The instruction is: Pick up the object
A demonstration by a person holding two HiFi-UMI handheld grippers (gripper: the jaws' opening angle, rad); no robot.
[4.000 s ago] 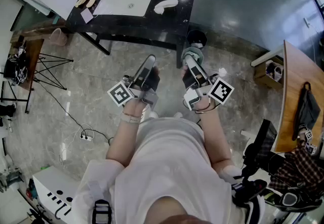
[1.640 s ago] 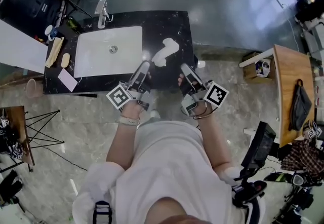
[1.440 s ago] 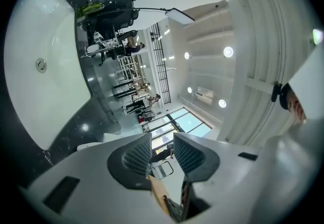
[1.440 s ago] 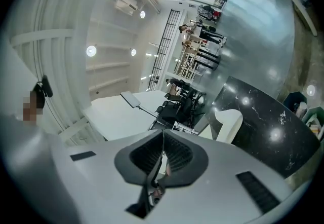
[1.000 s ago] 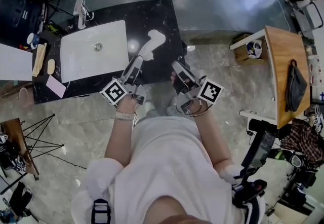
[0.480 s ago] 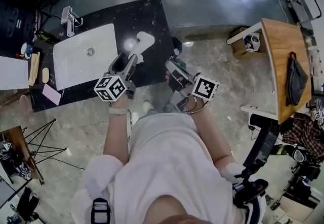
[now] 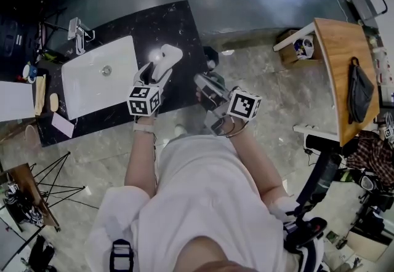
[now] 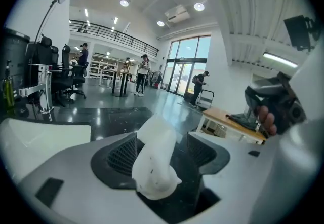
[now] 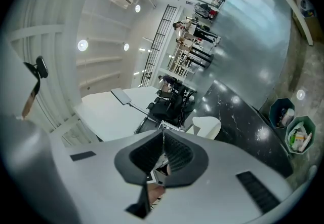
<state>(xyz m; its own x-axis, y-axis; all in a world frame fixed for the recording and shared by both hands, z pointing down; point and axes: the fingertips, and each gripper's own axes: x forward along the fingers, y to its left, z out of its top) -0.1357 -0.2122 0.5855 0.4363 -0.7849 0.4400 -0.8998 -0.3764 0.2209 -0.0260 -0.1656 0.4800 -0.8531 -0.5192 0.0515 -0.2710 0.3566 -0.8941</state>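
White object (image 8: pixel 153 162) — between left gripper's (image 8: pixel 163 153) parted jaws.

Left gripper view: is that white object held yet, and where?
Not held yet: the left gripper is open, jaws apart around the near end of the white object. The right gripper is shut, empty.

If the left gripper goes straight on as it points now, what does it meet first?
The white object, lying between the left gripper's open jaws on the black countertop; whether they touch it is unclear.
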